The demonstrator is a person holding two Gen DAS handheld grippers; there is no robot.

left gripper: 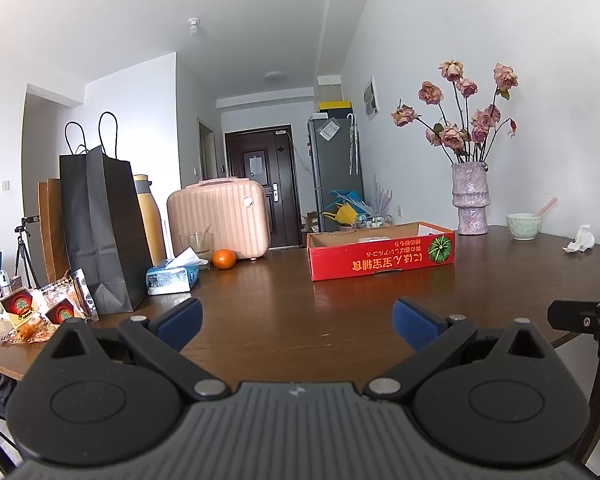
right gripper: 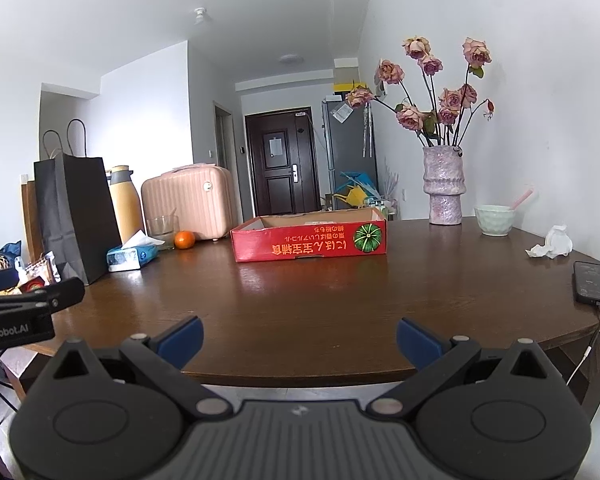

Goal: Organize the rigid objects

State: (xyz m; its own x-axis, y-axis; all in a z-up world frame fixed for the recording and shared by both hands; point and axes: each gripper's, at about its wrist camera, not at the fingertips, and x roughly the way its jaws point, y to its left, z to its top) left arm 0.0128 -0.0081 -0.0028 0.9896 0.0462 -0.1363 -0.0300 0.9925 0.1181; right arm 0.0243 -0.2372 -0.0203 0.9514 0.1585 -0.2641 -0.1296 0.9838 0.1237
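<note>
A shallow red cardboard box with a pumpkin picture stands open on the brown table, well ahead of both grippers. My left gripper is open and empty over the table's near part. My right gripper is open and empty at the table's front edge. An orange, a glass, a tissue pack and snack packets lie at the left. A green bowl and a phone sit at the right.
A black paper bag, a yellow flask and a pink case stand at the back left. A vase of dried roses and a crumpled tissue are at the right.
</note>
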